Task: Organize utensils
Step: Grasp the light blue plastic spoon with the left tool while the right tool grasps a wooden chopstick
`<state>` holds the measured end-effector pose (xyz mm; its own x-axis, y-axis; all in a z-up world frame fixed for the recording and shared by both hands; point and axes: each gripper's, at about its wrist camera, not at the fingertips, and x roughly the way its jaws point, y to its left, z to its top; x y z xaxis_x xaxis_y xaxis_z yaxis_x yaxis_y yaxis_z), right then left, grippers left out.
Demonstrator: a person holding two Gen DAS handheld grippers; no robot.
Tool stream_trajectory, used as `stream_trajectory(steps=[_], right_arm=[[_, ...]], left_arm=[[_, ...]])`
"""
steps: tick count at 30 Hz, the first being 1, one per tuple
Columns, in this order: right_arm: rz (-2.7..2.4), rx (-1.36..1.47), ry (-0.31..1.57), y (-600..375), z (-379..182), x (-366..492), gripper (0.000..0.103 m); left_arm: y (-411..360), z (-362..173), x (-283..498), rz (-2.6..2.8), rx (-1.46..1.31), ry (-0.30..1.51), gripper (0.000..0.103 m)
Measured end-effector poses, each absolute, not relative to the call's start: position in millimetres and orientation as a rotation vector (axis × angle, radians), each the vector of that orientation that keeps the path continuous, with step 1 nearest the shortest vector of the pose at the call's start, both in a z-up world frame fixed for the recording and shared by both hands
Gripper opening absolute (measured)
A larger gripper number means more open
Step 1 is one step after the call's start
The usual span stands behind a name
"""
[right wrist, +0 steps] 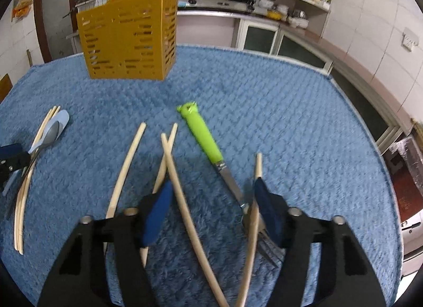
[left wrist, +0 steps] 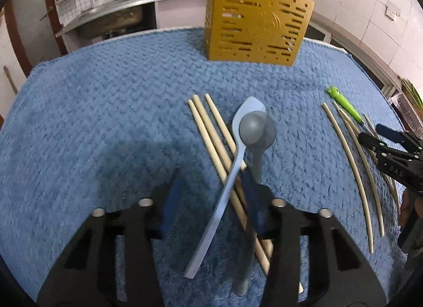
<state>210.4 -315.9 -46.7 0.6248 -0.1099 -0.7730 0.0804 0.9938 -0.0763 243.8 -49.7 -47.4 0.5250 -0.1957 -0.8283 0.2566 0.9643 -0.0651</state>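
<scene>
Nothing's in the yellow holder [right wrist: 127,35] yet: spoons [left wrist: 253,127], chopsticks [right wrist: 182,201] and the green-handled fork [right wrist: 203,138] all lie on the blue towel [right wrist: 290,122] in front of it, with the left gripper [left wrist: 214,201] and right gripper [right wrist: 211,209] both straddling utensils, jaws parted, nothing clamped.

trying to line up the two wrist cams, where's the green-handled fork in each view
Left wrist view: the green-handled fork lies far right, past the curved chopsticks, by the right gripper.
Right wrist view: the fork is in the centre, handle pointing up-left, tines low beside the right gripper's own right finger.
Shared landmark: the yellow slotted utensil holder standing at the far edge of the blue mat.
</scene>
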Motion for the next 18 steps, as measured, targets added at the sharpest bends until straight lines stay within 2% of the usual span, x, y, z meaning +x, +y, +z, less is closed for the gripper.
stream_trajectory(steps=[10, 14, 16, 17, 18], right_arm=[[-0.09, -0.068, 0.949, -310.6, -46.9, 225.7, 0.052], [-0.078, -0.097, 0.967, -306.9, -45.7, 230.3, 0.044], [-0.067, -0.117, 0.982, -304.3, -44.7, 231.1, 0.04], [-0.063, -0.124, 0.987, -303.4, -44.0, 231.0, 0.034], [-0.061, -0.132, 0.994, -302.8, -43.1, 231.1, 0.028]], left_arm=[[-61.1, -50.3, 263.1, -0.263, 0.129, 1.014, 0.04], [-65.8, -51.5, 269.2, -0.259, 0.166, 1.015, 0.04], [-66.6, -51.0, 269.4, -0.26, 0.174, 1.019, 0.035], [-67.4, -50.4, 269.8, -0.261, 0.177, 1.02, 0.03], [-67.7, -49.4, 269.9, -0.267, 0.178, 1.023, 0.022]])
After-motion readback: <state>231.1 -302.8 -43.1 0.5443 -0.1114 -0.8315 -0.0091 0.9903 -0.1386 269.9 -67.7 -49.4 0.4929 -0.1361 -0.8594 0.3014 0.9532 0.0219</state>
